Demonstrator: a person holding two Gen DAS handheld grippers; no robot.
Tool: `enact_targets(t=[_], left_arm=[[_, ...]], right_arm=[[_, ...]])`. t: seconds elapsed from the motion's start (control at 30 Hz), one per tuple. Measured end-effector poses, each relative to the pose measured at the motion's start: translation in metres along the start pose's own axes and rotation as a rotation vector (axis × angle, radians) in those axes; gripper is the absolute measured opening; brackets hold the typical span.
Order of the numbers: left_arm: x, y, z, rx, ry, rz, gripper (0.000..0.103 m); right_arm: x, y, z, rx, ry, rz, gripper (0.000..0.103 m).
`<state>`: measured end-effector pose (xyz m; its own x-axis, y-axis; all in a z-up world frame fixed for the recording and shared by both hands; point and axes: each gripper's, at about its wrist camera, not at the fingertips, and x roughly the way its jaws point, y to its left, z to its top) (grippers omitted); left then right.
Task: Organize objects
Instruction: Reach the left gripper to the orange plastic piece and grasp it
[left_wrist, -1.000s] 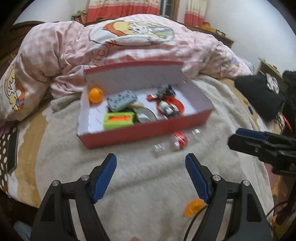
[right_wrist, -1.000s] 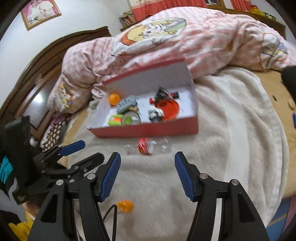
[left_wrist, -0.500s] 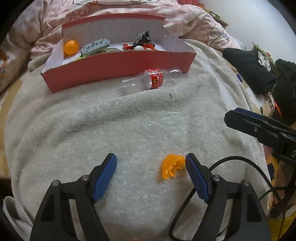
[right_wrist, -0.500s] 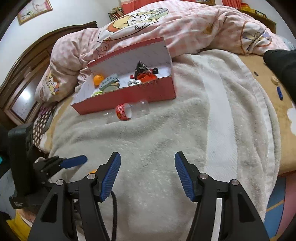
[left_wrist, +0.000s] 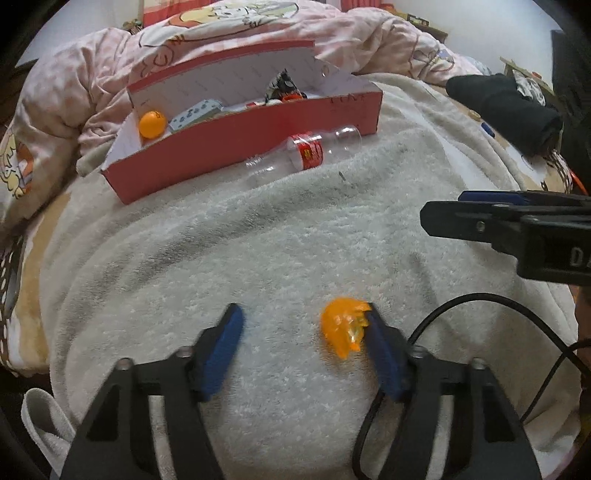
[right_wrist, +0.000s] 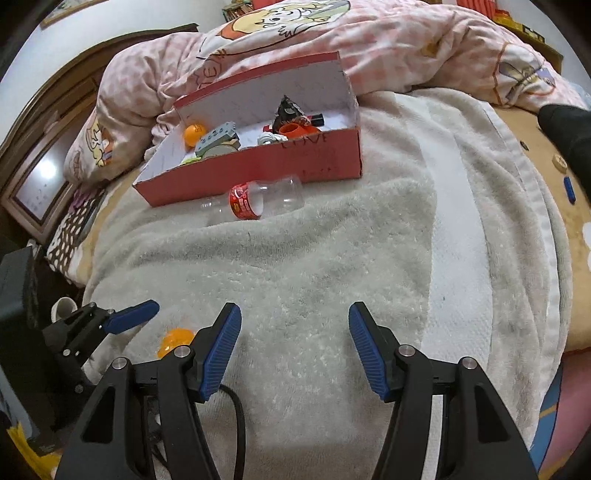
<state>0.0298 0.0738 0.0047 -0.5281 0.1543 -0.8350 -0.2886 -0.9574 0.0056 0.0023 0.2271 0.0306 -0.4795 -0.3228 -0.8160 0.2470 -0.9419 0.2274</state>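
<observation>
**Left gripper closing in on the orange piece**

The person is working at the pick-up step: the left gripper (left_wrist: 301, 325) is tilting steeply down over the grey blanket (left_wrist: 280, 236), and its jaws have just been closing around a small translucent orange piece (left_wrist: 343, 326). That piece is lying on the blanket between the blue pads, touching or just beside the right-hand pad (left_wrist: 382, 354), while the other pad is standing well clear of it. So the jaws are about half open and are not yet gripping anything.

The right gripper (right_wrist: 293, 349) is hovering beside it, also pointing down at the blanket, its jaws standing half open with nothing between them.

Farther up the bed, the red box (left_wrist: 258, 136) is sitting against the pink quilt (left_wrist: 74, 85), already holding an orange ball (left_wrist: 150, 123) and other small things. A clear plastic bottle (left_wrist: 306, 155) is lying on its side touching the box's front wall, outside it.

As I judge it, the next move is calling for the left jaws to finish closing squarely on the orange piece, which looks small, light and apt to skid aside on the pile, then a lift and a carry up to the box. The bottle looks to be waiting its turn.
</observation>
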Motion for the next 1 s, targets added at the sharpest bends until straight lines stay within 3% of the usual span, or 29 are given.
enact_targets(t=[0.07, 0.2, 0.33, 0.53, 0.73, 0.8, 0.87, 1.0], left_arm=[[-0.001, 0.006, 0.002, -0.021, -0.008, 0.010, 0.027], [0.000, 0.024, 0.005, -0.074, 0.001, -0.038, 0.017], [0.002, 0.034, 0.005, -0.105, -0.001, -0.084, 0.017], [-0.002, 0.031, 0.001, -0.058, -0.006, -0.096, 0.018], [-0.001, 0.036, 0.003, -0.081, 0.004, -0.103, 0.020], [-0.002, 0.039, 0.005, -0.089, 0.001, -0.100, 0.026], [-0.004, 0.041, 0.008, -0.097, -0.011, -0.080, 0.045], [-0.008, 0.047, 0.013, -0.120, -0.033, -0.065, 0.051]], right_arm=[[0.001, 0.003, 0.003, -0.021, -0.003, -0.008, 0.062], [0.008, 0.010, 0.008, -0.044, 0.007, -0.011, 0.062], [0.016, 0.018, 0.011, -0.064, 0.021, -0.001, 0.062], [0.025, 0.030, 0.023, -0.121, -0.024, -0.035, 0.064], [0.041, 0.038, 0.045, -0.157, -0.076, -0.099, 0.088], [0.046, 0.044, 0.050, -0.161, -0.092, -0.103, 0.089], [0.050, 0.050, 0.055, -0.171, -0.089, -0.106, 0.089], [0.065, 0.061, 0.066, -0.210, -0.078, -0.135, 0.089]])
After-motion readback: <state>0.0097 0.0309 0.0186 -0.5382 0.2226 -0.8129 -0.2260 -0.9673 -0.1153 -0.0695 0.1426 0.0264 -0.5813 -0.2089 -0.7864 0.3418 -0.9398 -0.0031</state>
